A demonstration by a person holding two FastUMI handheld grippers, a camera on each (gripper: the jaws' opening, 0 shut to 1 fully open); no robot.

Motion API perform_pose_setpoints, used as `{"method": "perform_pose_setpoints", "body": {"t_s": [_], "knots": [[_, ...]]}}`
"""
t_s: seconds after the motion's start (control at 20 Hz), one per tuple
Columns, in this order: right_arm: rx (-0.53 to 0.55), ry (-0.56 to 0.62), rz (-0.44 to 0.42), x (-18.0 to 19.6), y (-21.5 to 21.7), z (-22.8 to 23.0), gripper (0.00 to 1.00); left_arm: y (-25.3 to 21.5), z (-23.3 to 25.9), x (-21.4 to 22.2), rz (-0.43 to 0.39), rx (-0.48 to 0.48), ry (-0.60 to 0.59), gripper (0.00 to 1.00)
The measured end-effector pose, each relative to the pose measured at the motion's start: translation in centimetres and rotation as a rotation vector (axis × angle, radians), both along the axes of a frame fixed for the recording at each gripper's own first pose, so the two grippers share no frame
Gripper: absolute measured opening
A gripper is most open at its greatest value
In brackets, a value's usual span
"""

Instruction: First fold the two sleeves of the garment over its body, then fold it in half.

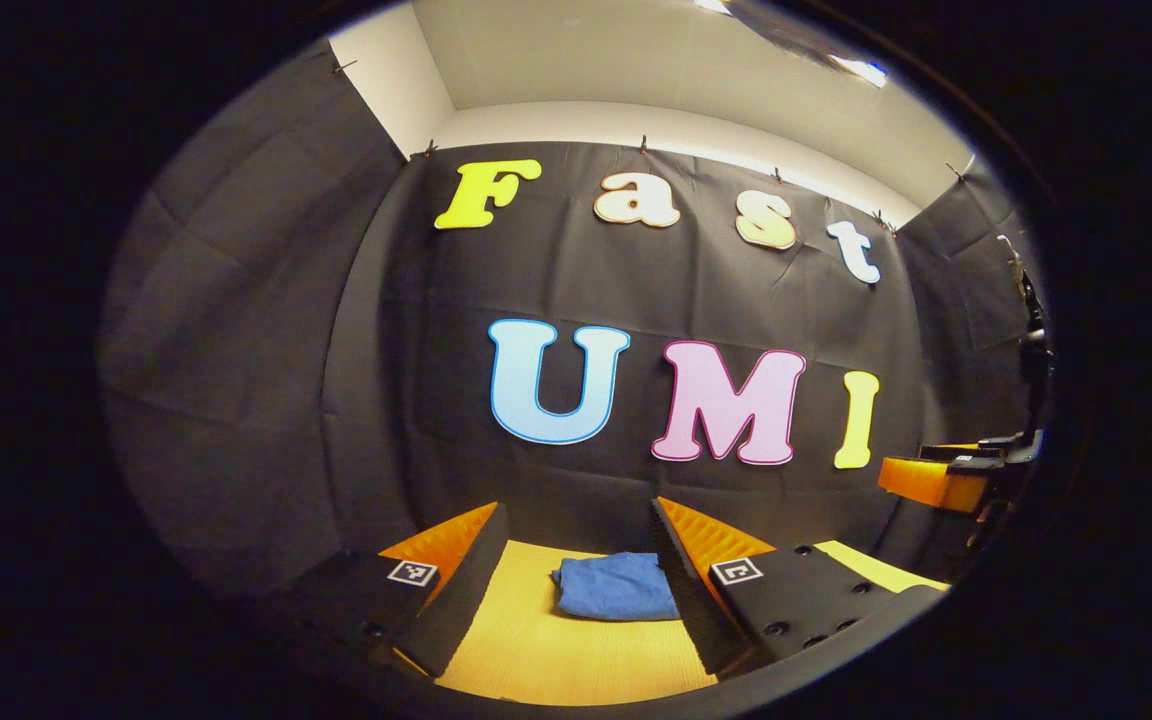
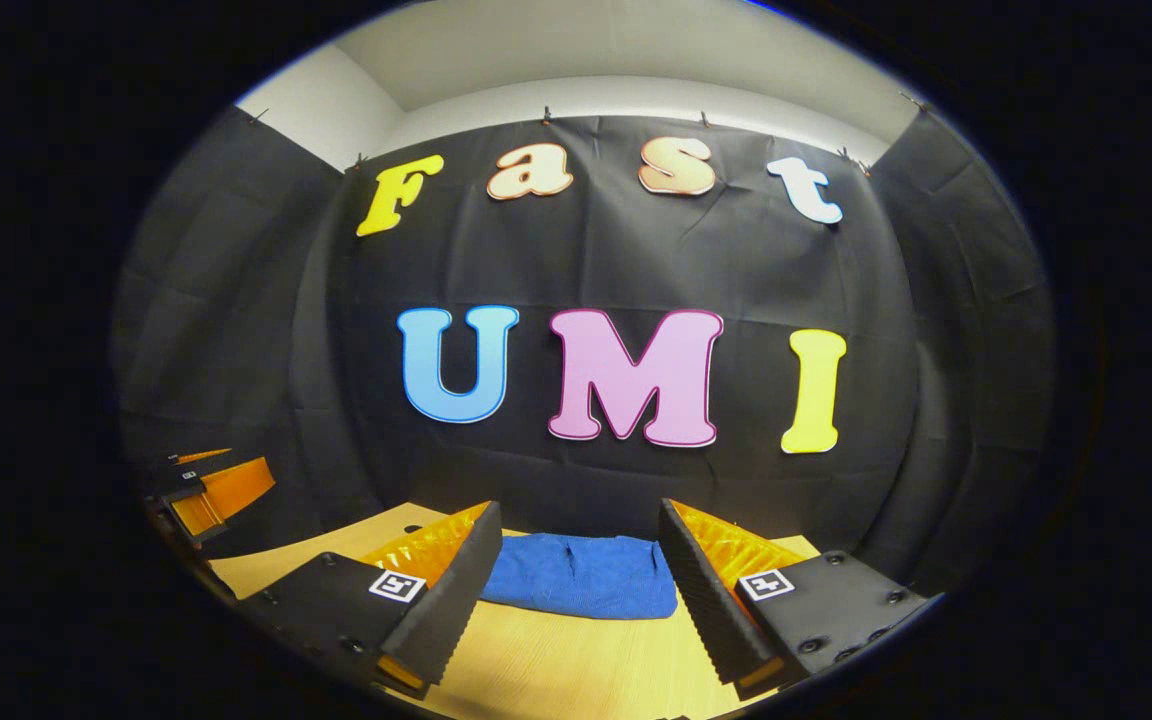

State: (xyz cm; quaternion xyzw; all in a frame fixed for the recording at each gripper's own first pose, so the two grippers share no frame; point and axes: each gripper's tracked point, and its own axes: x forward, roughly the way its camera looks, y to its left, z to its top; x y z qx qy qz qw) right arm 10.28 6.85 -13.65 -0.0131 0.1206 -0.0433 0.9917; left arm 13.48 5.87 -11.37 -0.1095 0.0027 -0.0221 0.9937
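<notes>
The blue garment (image 1: 618,586) lies folded into a compact bundle on the wooden table (image 1: 536,650), near its far edge by the black cloth wall (image 1: 266,400). In the left gripper view, the left gripper (image 1: 576,590) hangs above the table with its fingers spread wide and holding nothing; the garment sits ahead, between them, untouched. In the right gripper view, the right gripper (image 2: 576,590) is likewise wide apart and empty, the garment (image 2: 581,575) lying ahead between its fingers. The other gripper (image 2: 206,490) shows at the left.
</notes>
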Motion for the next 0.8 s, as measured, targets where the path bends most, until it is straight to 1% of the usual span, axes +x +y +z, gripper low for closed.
{"method": "perform_pose_setpoints", "body": {"t_s": [0.05, 0.1, 0.2, 0.25, 0.3, 0.35, 0.4, 0.45, 0.5, 0.55, 0.6, 0.65, 0.75, 0.8], "knots": [[-0.029, -0.007, 0.012, -0.7, 0.2, 0.7, 0.98, -0.2, 0.7, -0.6, -0.012, 0.002, -0.012, 0.81], [-0.051, -0.014, 0.025, -1.6, 0.4, 1.2, 0.94, -0.7, 1.7, -1.2, -0.038, 0.004, -0.036, 0.8], [-0.042, -0.029, 0.032, -2.6, 0.6, 1.7, 0.94, -1.2, 2.6, -1.8, -0.052, 0.024, -0.059, 0.81], [-0.029, -0.036, 0.034, -3.0, 0.5, 1.9, 0.98, -1.2, 2.4, -1.8, -0.043, 0.035, -0.055, 0.81], [-0.014, -0.047, 0.035, -3.2, 0.3, 2.1, 0.94, -1.4, 2.4, -1.9, -0.041, 0.047, -0.051, 0.81], [-0.003, -0.057, 0.036, -3.1, 0.0, 2.2, 0.94, -1.9, 2.6, -2.0, -0.037, 0.056, -0.053, 0.81], [0.001, -0.062, 0.033, -3.0, -0.6, 2.1, 0.98, -2.3, 2.7, -2.1, -0.03, 0.067, -0.05, 0.81], [0.01, -0.058, 0.036, -2.7, -1.1, 1.7, 0.94, -2.5, 2.6, -2.1, -0.018, 0.077, -0.045, 0.83], [0.019, -0.041, 0.047, -2.6, -1.3, 1.0, 0.98, -2.9, 2.8, -2.2, -0.009, 0.086, -0.043, 0.81], [0.027, -0.027, 0.061, -2.5, -1.6, 0.5, 0.98, -3.4, 3.0, -2.4, 0.001, 0.095, -0.041, 0.81], [0.032, -0.019, 0.076, -2.4, -2.2, 0.3, 0.94, -3.8, 3.4, -2.5, 0.019, 0.102, -0.041, 0.81], [0.033, -0.024, 0.085, -2.0, -2.9, 0.3, 0.98, -4.1, 3.7, -2.6, 0.039, 0.108, -0.043, 0.81], [0.036, -0.036, 0.095, -1.5, -4.4, 0.2, 0.94, -5.2, 4.3, -3.0, 0.064, 0.127, -0.032, 0.81], [0.048, -0.033, 0.099, -1.5, -5.0, -0.1, 0.98, -5.7, 4.7, -3.3, 0.073, 0.136, -0.036, 0.81]]}}
